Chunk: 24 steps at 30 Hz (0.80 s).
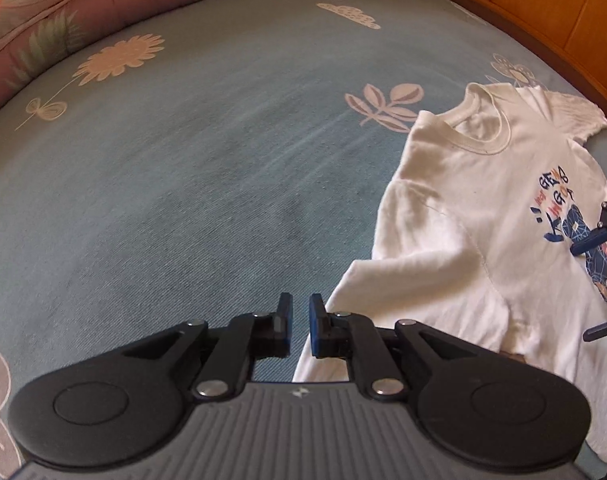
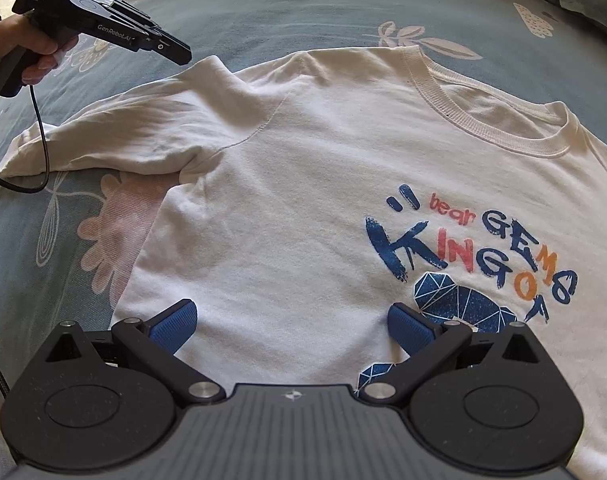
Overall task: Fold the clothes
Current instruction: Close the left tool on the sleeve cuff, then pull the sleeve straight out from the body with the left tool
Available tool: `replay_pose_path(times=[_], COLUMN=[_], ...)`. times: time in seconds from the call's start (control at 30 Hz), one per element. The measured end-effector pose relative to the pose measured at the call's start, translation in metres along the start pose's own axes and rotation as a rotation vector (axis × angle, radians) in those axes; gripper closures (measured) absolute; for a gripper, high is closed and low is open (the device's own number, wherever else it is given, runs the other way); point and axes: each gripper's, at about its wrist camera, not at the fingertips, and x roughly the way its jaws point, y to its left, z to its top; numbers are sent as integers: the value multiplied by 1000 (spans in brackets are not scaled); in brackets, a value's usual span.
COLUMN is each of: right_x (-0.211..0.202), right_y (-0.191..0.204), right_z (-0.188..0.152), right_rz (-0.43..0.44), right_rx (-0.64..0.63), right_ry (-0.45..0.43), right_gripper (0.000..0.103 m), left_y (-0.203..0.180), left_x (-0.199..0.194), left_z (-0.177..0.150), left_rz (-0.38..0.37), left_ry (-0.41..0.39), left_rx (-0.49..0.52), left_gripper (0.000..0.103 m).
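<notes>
White cotton spread across a teal, flower-printed bedsheet (image 1: 183,184): a child's T-shirt (image 2: 303,184) lay face up on the bed, its ribbed collar toward the far edge and its chest print (image 2: 475,256) reading "bear King of Gems" above blue gem shapes. One short sleeve (image 2: 103,136) stretched out flat to the side, rumpled near the shoulder seam. The right gripper (image 2: 293,322) hovered low over the lower front of the shirt, its blue fingers (image 2: 175,324) spread wide apart with nothing between them. The left gripper (image 1: 300,326), held in a person's hand (image 2: 39,52) with a black cable (image 2: 39,140) trailing across the sleeve, was above the bare sheet just beside the sleeve's edge; its fingers (image 1: 317,328) stood nearly together, a narrow gap between them, holding no cloth. A wooden bed frame (image 1: 551,12) bordered the mattress.
</notes>
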Motion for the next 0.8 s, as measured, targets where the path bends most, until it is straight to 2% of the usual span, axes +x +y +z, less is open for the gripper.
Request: replay_pose_path(times=[0.1, 0.27, 0.47, 0.53, 0.57, 0.63, 0.73, 0.8], right_x=[0, 1, 2, 3, 4, 4, 4, 4], right_y=[0, 1, 0, 1, 1, 1, 2, 2], right_z=[0, -2, -1, 0, 0, 1, 1, 1], right_rz=[0, -5, -6, -9, -10, -12, -13, -13], right_rx=[-3, -12, -46, -56, -61, -67, -69, -67], right_ry=[-5, -10, 1, 7, 11, 15, 19, 19], right_gripper=[0, 0, 0, 0, 0, 0, 0, 0], left_y=[12, 18, 6, -1, -6, -8, 16, 32], left_x=[-9, -19, -17, -16, -17, -21, -30, -45], left_z=[-17, -51, -69, -68, -67, -65, -61, -61], left_rz=[9, 28, 71, 98, 115, 170, 257, 277], left_ry=[31, 95, 112, 114, 110, 96, 75, 45], left_rx=[-48, -78, -17, 16, 44, 79, -33, -110], left_gripper=[83, 81, 80, 86, 101, 103, 101, 99])
